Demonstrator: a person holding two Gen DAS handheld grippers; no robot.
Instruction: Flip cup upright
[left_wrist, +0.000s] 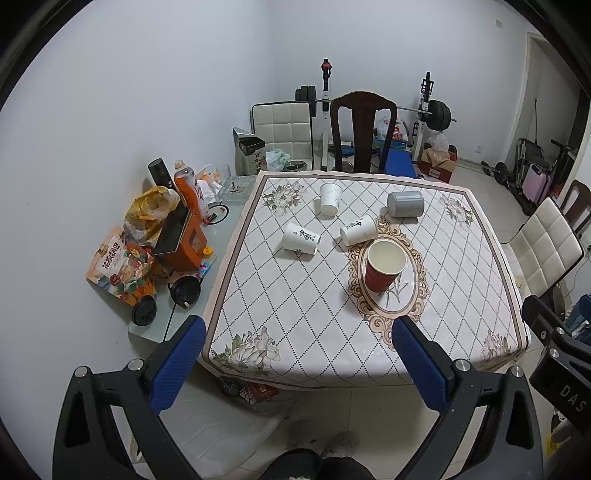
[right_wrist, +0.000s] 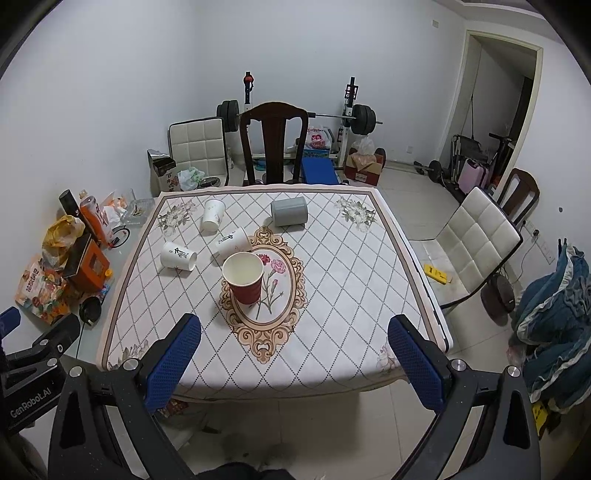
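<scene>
cup (right_wrist: 243, 277) upright (beyond both grippers)

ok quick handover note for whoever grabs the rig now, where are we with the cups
Left tongs: open, holding nothing, back from the table edge.
Right tongs: open, holding nothing, same.
Done: red paper cup stands upright on the oval medallion.
Left: three white paper cups lie on their sides, far, left and middle, plus the grey cylindrical cup near the far edge.
</scene>
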